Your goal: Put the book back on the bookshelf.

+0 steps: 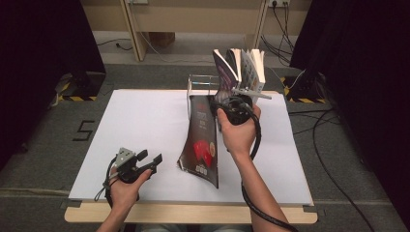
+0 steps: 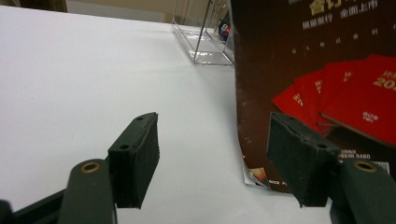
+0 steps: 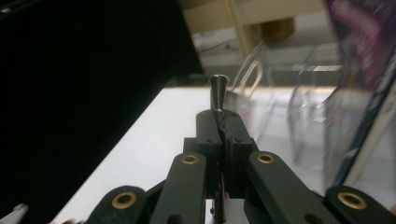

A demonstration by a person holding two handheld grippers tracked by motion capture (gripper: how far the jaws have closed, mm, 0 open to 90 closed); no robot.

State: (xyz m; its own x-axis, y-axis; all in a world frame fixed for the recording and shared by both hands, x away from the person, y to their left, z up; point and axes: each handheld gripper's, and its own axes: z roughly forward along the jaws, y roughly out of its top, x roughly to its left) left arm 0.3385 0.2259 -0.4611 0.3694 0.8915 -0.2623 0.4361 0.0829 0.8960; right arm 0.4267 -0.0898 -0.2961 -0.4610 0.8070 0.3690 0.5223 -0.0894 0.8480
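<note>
A dark magazine [image 1: 200,140] with red booklets printed on its cover hangs bent over the middle of the white tabletop [image 1: 140,121], and its lower edge reaches the table. My right gripper [image 1: 217,104] is shut on its upper edge; in the right gripper view the thin edge [image 3: 218,91] sticks up out of the closed jaws [image 3: 220,123]. My left gripper [image 1: 150,157] stands open near the table's front left, jaws toward the magazine. In the left gripper view [image 2: 212,154] nothing is between the pads, and the cover [image 2: 317,70] stands just beyond the right pad.
A clear acrylic rack [image 1: 200,82] stands at the table's far edge, with several upright books [image 1: 241,67] fanned open in its right part. Black curtains flank the table, and cables lie on the floor to the right. The white surface left of the magazine is bare.
</note>
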